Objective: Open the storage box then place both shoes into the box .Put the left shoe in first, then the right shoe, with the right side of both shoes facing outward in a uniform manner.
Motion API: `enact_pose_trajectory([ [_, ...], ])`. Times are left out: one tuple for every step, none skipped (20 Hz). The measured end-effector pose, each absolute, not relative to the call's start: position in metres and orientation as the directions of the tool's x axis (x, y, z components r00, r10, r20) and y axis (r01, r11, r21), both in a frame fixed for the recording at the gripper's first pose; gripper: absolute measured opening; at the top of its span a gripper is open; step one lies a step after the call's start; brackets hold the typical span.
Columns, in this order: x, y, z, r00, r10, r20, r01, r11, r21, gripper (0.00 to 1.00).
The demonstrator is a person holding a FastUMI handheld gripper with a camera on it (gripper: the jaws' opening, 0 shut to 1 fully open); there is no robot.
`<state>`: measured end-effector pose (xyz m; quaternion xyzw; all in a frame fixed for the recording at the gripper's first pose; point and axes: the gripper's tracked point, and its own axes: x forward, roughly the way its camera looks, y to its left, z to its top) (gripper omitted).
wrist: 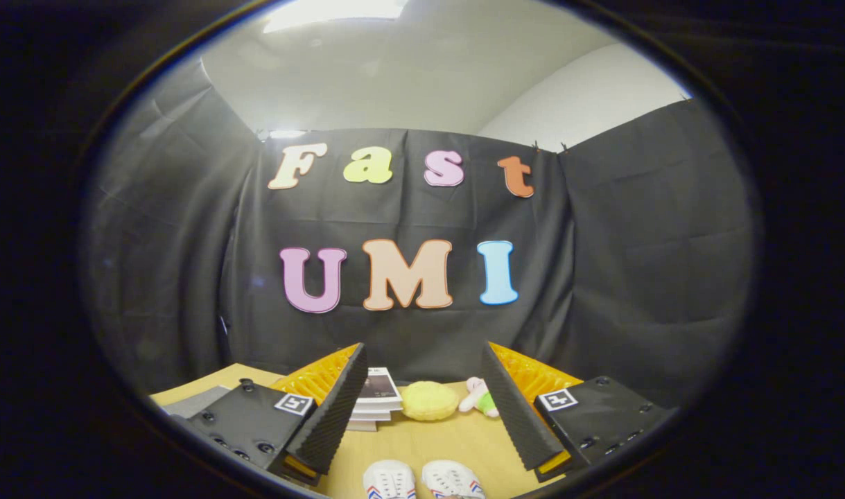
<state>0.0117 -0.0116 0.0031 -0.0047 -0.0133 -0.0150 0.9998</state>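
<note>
Gripper (422,416) wide open, nothing held; the two ribbed fingers (328,419) splay apart with bare table between them.

Pair of white sneakers with red-and-blue side stripes: only the toe ends show, low between the fingers, close under the gripper. Left-hand shoe (389,480) and right-hand shoe (452,479) sit side by side, nearly touching, toes pointing away from the gripper toward the booth wall. So the long axes run roughly along the gripper's forward line, not across it. Heels and most of the uppers are cut off, so which one is the left shoe can't be confirmed from here; by toe shape alone it's a guess.

Storage box: can't make one out. Judgement: task is at step zero, box not yet opened, shoes untouched.

Key relation: the shoes lie below and slightly behind the fingertips, so reaching them likely means pitching down or backing off. The box comes first anyway.

Beyond the fingers on the light wooden tabletop (429,443): a stack of white booklets (377,402) just by the left finger, a round yellow knitted pad (429,400) in the middle, and a small pink-and-green plush toy (481,398) by the right finger. All well apart from the shoes.
</note>
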Motion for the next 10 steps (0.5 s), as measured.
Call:
enact_pose_trajectory([
  [0.0117, -0.0128, 0.0041, 0.999, -0.026, 0.029, 0.026, 1.000, -0.015, 1.00],
  [0.0118, -0.0139, 0.0072, 0.999, -0.024, 0.036, 0.025, 0.999, -0.026, 1.00],
  [0.0122, -0.0148, 0.0095, 0.999, -0.024, 0.044, 0.025, 0.999, -0.037, 1.00],
  [0.0119, -0.0147, 0.0115, 0.998, -0.020, 0.053, 0.022, 0.999, -0.044, 1.00],
  [0.0126, -0.0135, 0.0134, 0.998, -0.016, 0.059, 0.018, 0.999, -0.046, 1.00],
  [0.0138, -0.0123, 0.0128, 0.998, -0.011, 0.061, 0.014, 0.999, -0.046, 1.00],
  [0.0152, -0.0112, 0.0123, 0.998, -0.009, 0.061, 0.012, 0.999, -0.046, 1.00],
  [0.0171, -0.0104, 0.0113, 0.998, -0.006, 0.058, 0.009, 0.999, -0.045, 1.00],
  [0.0185, -0.0078, 0.0106, 0.999, 0.002, 0.054, 0.000, 0.999, -0.043, 1.00],
  [0.0203, -0.0051, 0.0100, 0.999, 0.011, 0.051, -0.009, 0.999, -0.042, 1.00],
])
